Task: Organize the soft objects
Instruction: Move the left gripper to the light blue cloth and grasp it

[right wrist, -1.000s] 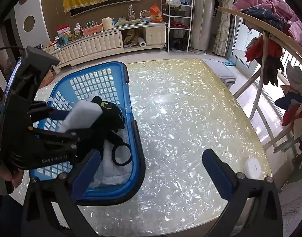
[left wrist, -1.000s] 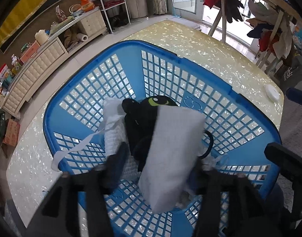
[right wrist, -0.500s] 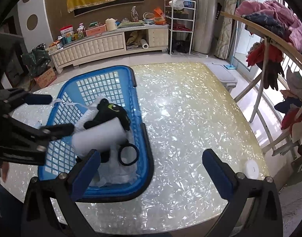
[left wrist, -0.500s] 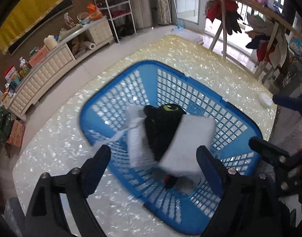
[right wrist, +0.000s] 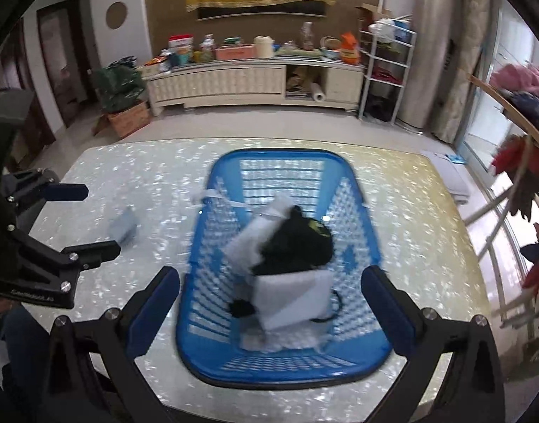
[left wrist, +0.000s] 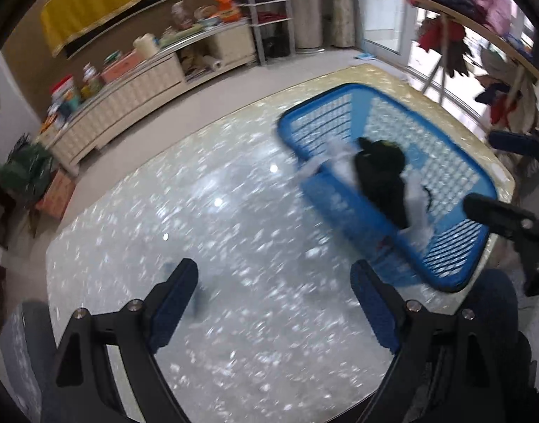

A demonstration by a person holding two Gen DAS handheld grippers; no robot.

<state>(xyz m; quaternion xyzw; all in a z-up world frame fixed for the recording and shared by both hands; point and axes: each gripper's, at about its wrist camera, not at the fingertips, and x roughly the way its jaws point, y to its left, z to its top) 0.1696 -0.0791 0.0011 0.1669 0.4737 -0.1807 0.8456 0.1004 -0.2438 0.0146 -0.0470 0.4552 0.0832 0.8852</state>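
Observation:
A blue plastic basket stands on the pearly table. In it lie a black plush toy, a white folded cloth and more white fabric with a strap. The basket also shows in the left wrist view, with the plush. My right gripper is open and empty, just before the basket's near end. My left gripper is open and empty over bare table left of the basket; it also shows in the right wrist view. A small grey-blue soft object lies on the table near it, blurred.
A long white sideboard with clutter stands beyond the table. A wire shelf stands at the back right. A clothes rack with garments stands right of the table. A cardboard box sits on the floor.
My left gripper let go of the white cloth into the basket, opened and swung left over bare table. My right gripper moved left to face the basket.

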